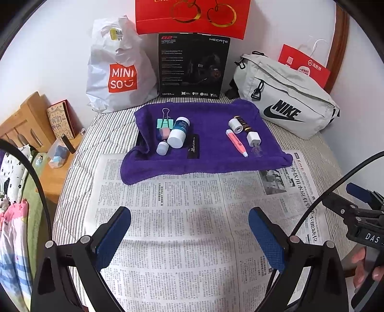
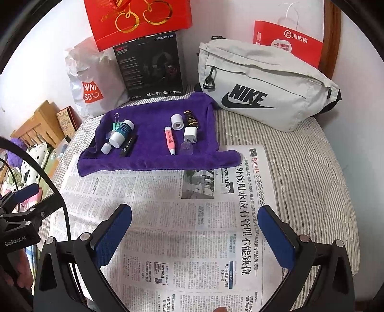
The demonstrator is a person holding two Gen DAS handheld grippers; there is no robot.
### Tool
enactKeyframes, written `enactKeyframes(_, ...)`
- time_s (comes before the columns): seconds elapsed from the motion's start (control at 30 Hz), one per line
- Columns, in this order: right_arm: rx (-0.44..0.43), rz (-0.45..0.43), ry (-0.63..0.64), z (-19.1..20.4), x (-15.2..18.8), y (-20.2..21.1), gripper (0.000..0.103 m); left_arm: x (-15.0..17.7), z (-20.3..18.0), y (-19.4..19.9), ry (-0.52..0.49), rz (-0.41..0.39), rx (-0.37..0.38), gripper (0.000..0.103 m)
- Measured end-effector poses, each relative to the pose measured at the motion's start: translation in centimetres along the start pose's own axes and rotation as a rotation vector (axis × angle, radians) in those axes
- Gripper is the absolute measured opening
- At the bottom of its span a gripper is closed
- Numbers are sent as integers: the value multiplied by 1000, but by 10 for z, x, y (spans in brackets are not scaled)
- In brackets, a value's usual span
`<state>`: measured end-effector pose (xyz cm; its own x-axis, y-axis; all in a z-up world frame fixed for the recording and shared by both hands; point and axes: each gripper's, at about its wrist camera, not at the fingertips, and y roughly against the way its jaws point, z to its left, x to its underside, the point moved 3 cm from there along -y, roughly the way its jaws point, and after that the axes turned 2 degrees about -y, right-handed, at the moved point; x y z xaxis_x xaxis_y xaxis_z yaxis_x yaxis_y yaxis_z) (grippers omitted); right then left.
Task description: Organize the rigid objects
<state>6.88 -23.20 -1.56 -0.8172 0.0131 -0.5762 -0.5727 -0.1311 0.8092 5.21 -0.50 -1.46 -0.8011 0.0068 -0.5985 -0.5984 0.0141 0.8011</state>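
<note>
A purple towel (image 1: 211, 163) (image 2: 148, 160) lies across the bed beyond a newspaper (image 1: 187, 216) (image 2: 168, 228). On its left part rest a white-capped bottle (image 1: 178, 132) (image 2: 121, 133), a small white cap (image 1: 162, 148) (image 2: 105, 148), a green binder clip (image 1: 165, 122), a pink-blue eraser (image 1: 163, 134) and a black card (image 1: 193, 146) (image 2: 128, 145). On its right part lie a pink highlighter (image 1: 236, 142) (image 2: 170, 141), a white charger (image 1: 253, 138) (image 2: 190, 135), a white tape roll (image 1: 234, 124) (image 2: 177, 121), a dark tube (image 1: 243, 123) (image 2: 191, 118) and a clear cap (image 2: 187, 147). My left gripper (image 1: 189, 236) and right gripper (image 2: 195, 236) hover open over the newspaper, empty.
Against the wall stand a white shopping bag (image 1: 115, 69), a black headset box (image 1: 192, 64), a red gift bag (image 1: 192, 16) and a grey waist bag (image 1: 285, 96) (image 2: 261, 86). A wooden bedside table (image 1: 52, 153) with small items is at the left. A hand (image 1: 364, 266) holds the right gripper.
</note>
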Motion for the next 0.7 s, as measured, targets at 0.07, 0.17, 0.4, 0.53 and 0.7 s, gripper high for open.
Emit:
enactKeyframes(0.07, 5, -3, 1, 0, 0, 1, 103, 0, 0, 0, 1, 2, 1, 99)
enactKeyframes(0.17, 4, -1, 0, 0, 0, 1, 103, 0, 0, 0, 3, -1, -1, 99)
enactKeyframes(0.4, 2, 3, 3, 0, 1, 0, 103, 1, 1, 1, 2, -1, -1, 99)
enactKeyframes(0.53, -11, 3, -1, 0, 1, 1, 103, 1, 2, 0, 4, 1, 1, 99)
enactKeyframes(0.7, -2, 6, -1, -1, 2, 1, 103, 1, 1, -2, -1, 9, -2, 99)
